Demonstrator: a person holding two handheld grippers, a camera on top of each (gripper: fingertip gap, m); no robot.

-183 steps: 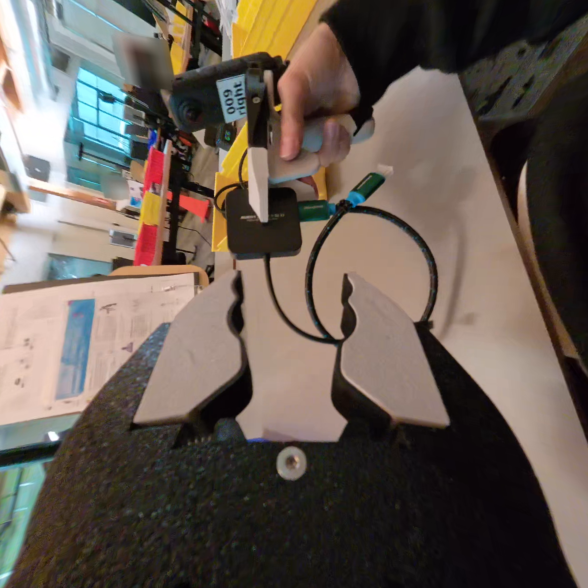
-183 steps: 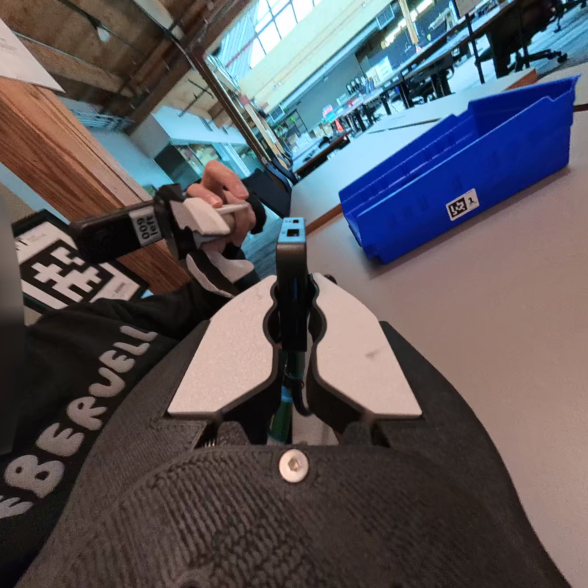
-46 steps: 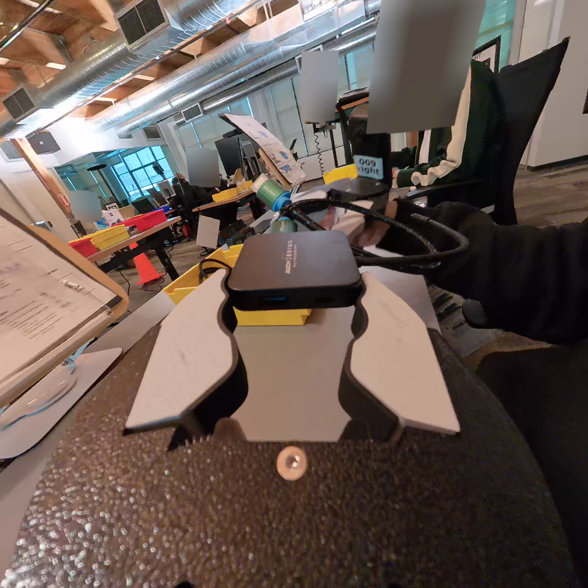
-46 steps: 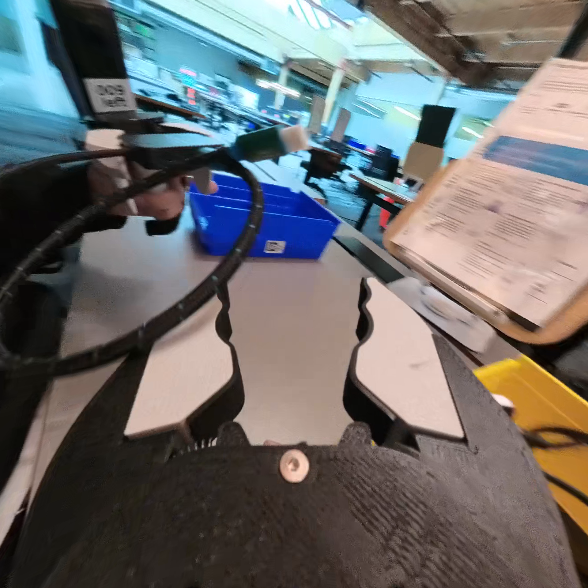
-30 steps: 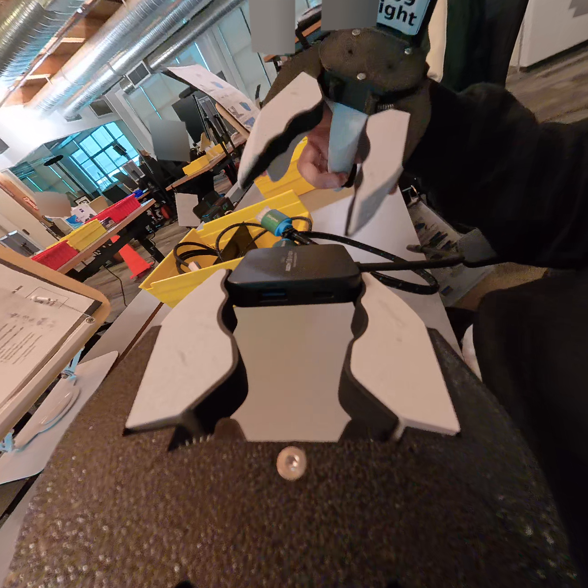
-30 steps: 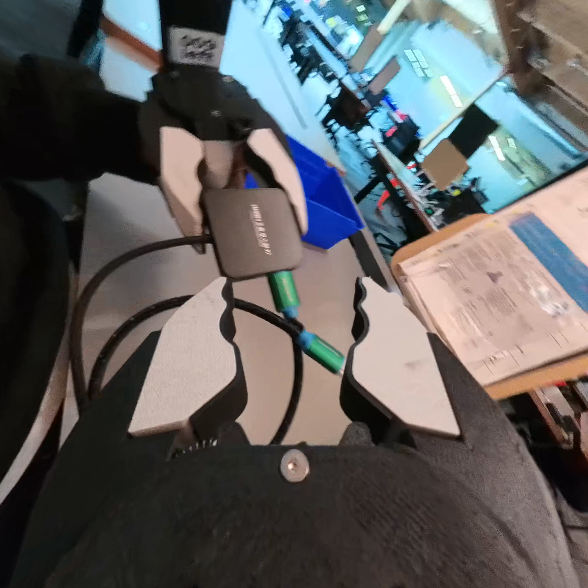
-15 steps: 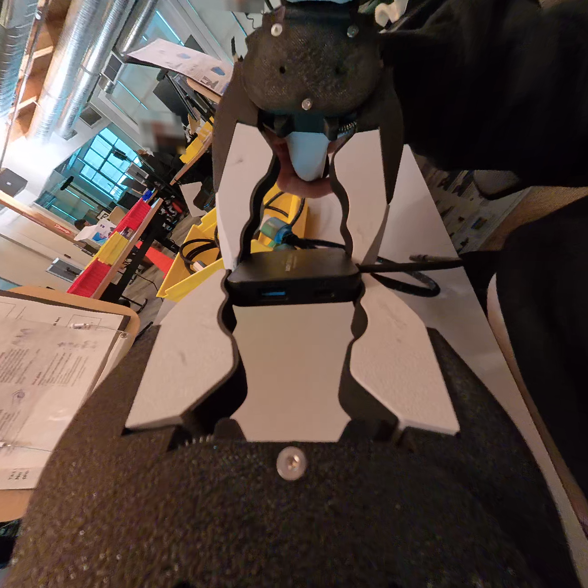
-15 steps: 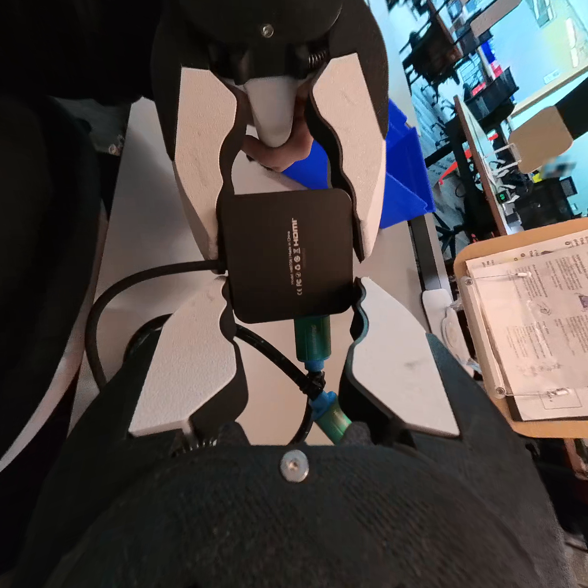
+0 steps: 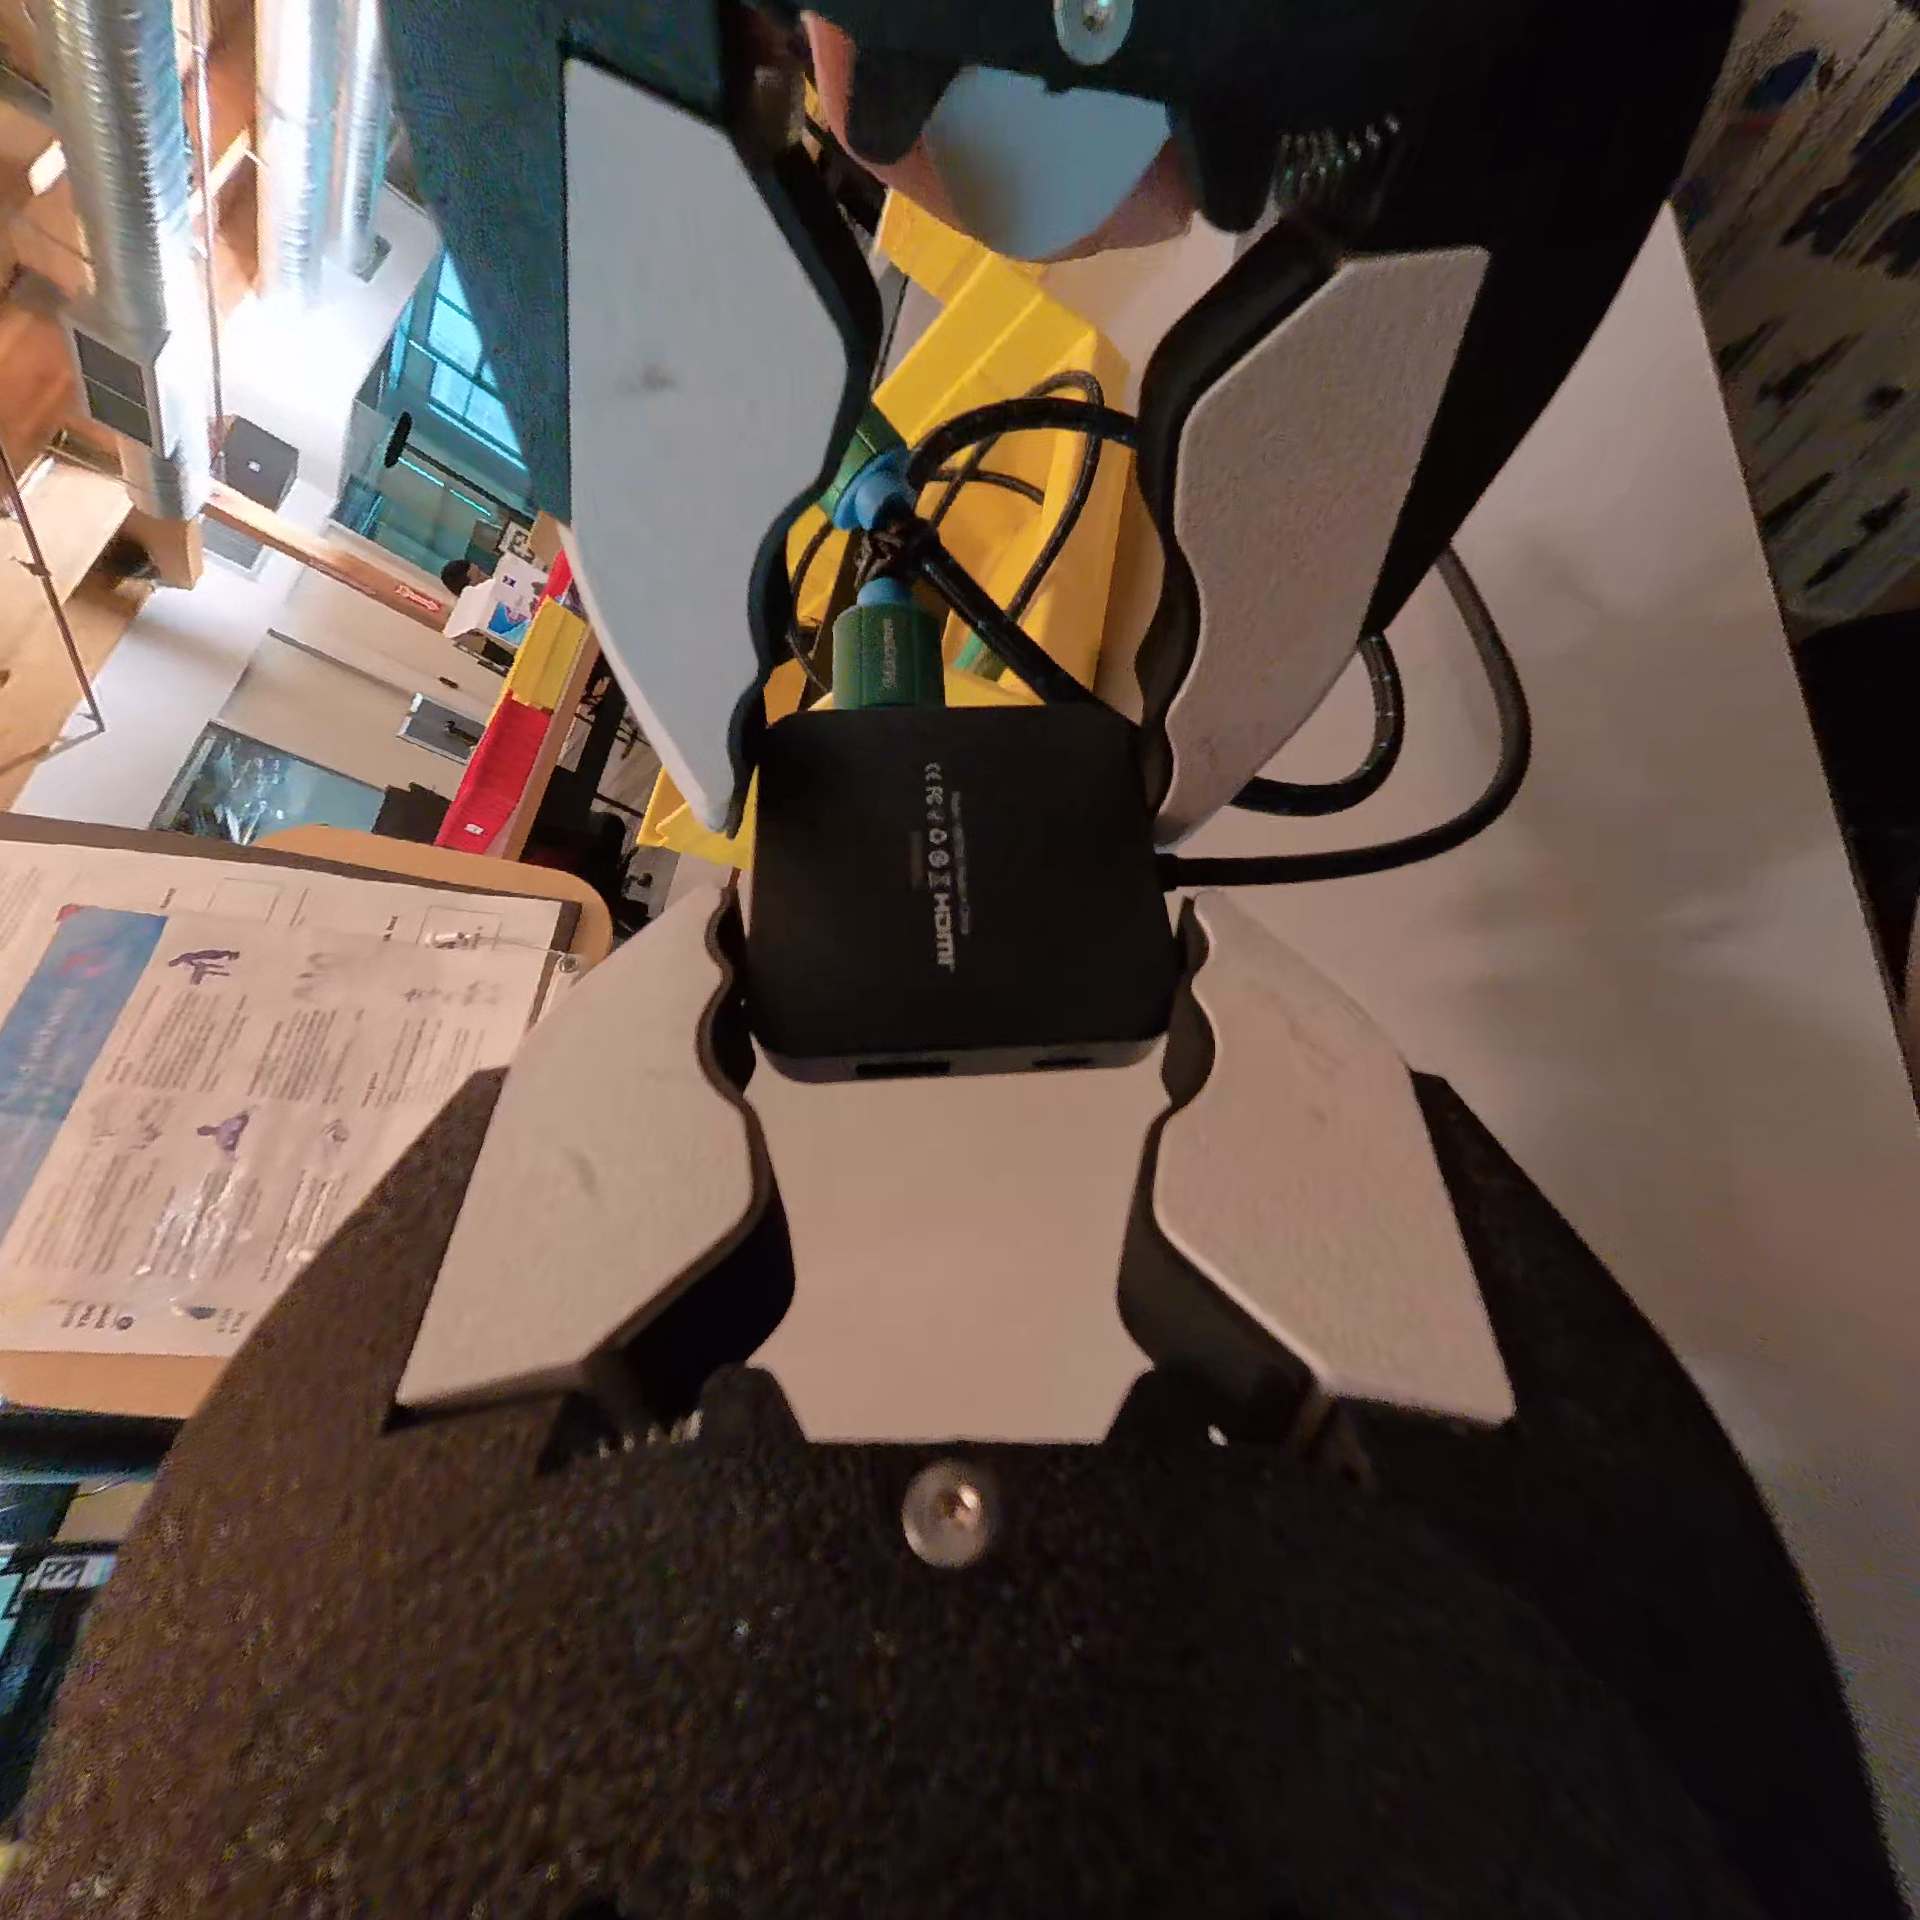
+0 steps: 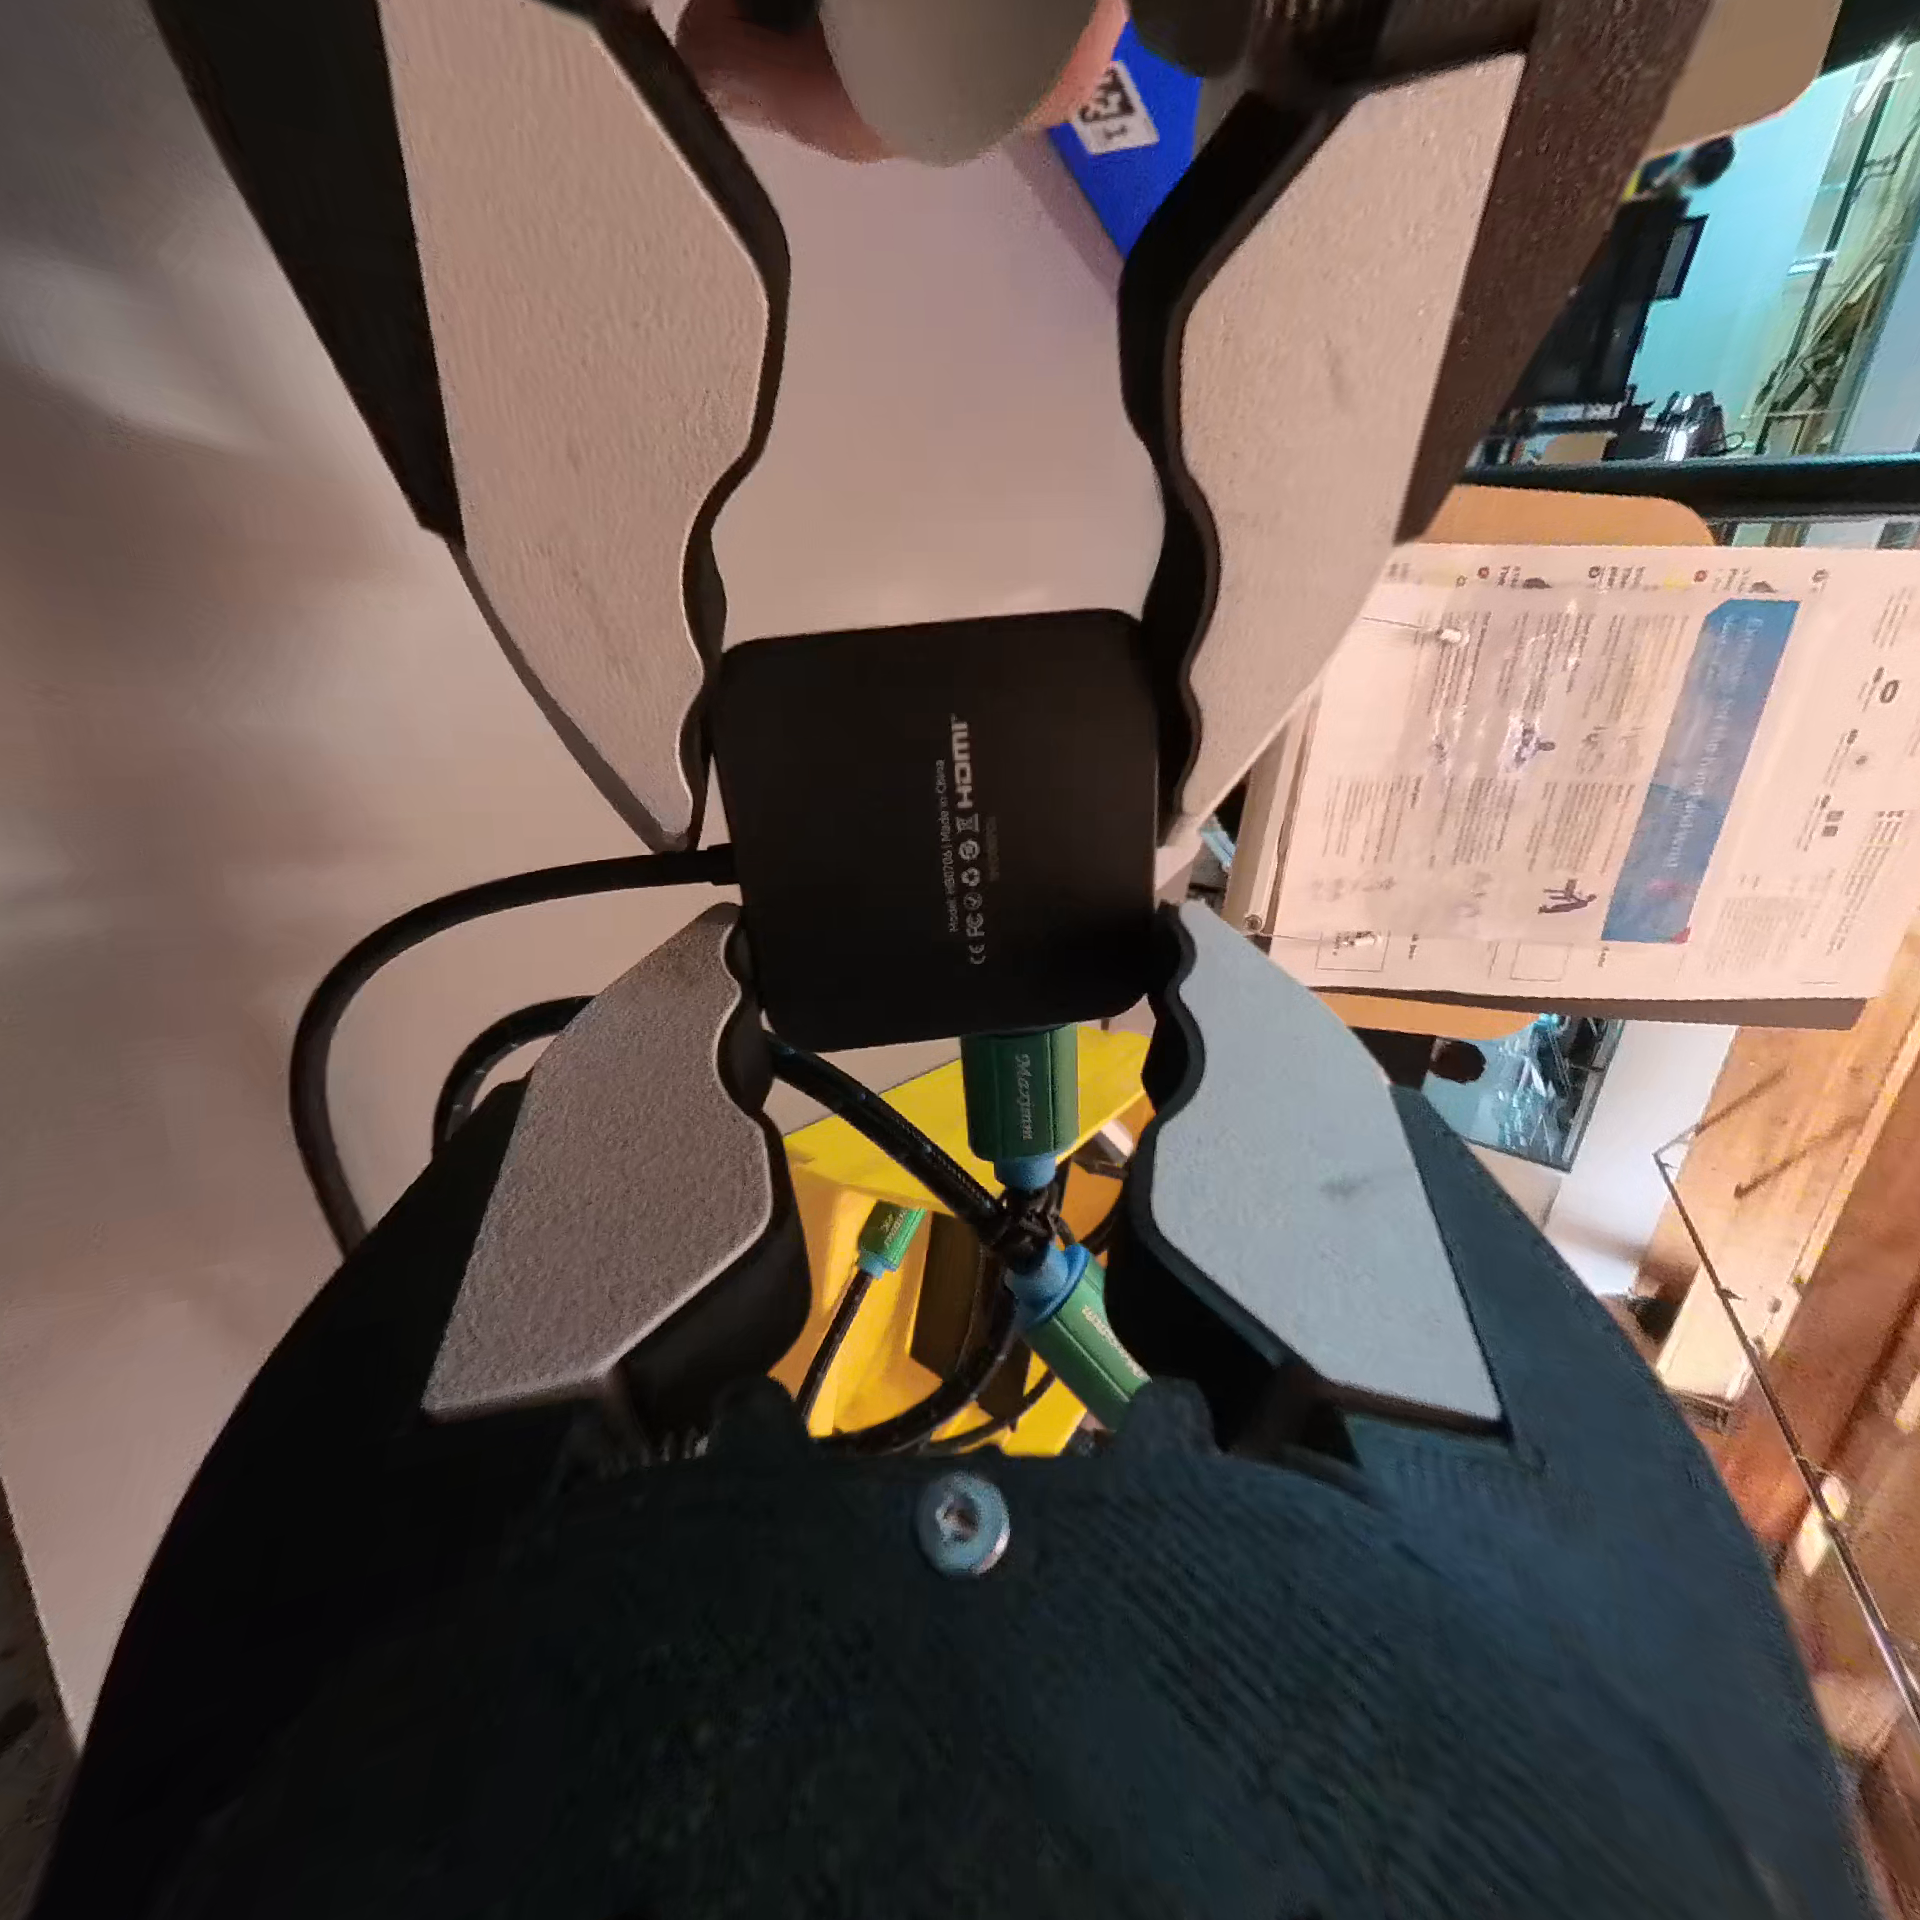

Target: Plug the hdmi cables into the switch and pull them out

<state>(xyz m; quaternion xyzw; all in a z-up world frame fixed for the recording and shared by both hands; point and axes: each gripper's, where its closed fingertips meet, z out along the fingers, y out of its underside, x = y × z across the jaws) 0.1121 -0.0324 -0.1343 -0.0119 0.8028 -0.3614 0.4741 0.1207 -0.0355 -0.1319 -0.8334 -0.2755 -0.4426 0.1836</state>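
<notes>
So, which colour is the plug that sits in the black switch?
The plug is green with a blue collar; the right wrist view shows it best.

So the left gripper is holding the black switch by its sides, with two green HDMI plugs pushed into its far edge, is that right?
Not quite: only one green plug sits in the switch; the second plug hangs loose, as the right wrist view shows. The left gripper does hold its sides.
</notes>
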